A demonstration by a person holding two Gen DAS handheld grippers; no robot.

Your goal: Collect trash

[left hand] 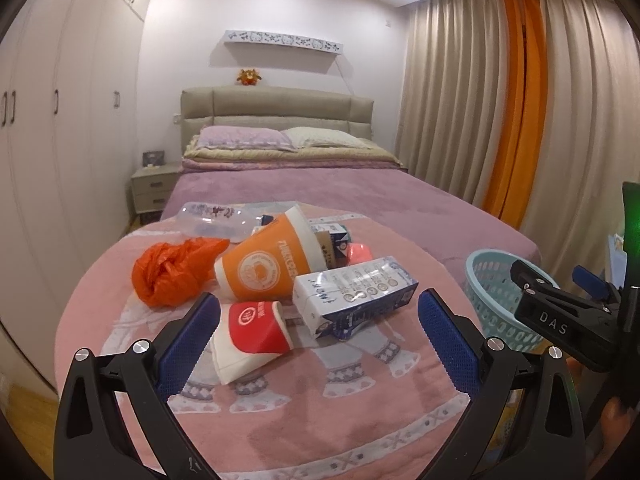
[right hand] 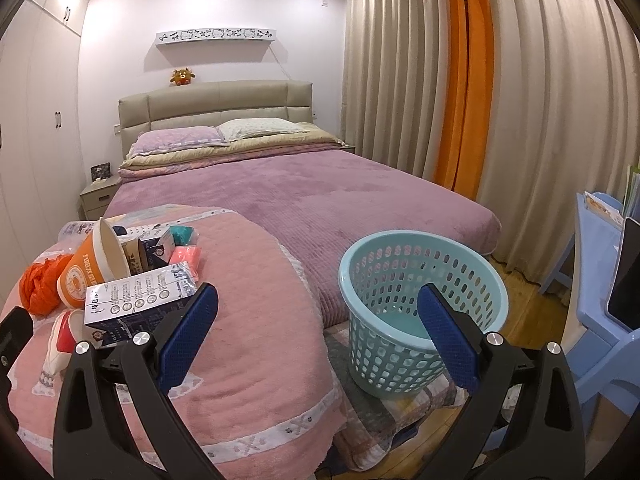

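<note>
Several light, crushable pieces lie just ahead of our spread, empty left tongs (left hand: 319,322), so we would pinch the stiff milk carton (left hand: 354,296) across its flat sides, while our right tongs (right hand: 318,320), also spread, hang near the basket (right hand: 420,280).

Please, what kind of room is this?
It is almost certainly a home bedroom: a made bed with pillows and a padded headboard, a nightstand beside it, and tall wardrobes along the wall.

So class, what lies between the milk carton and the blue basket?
Only bare pink blanket separates the milk carton from the blue basket, shown clearest in the right wrist view.
</note>
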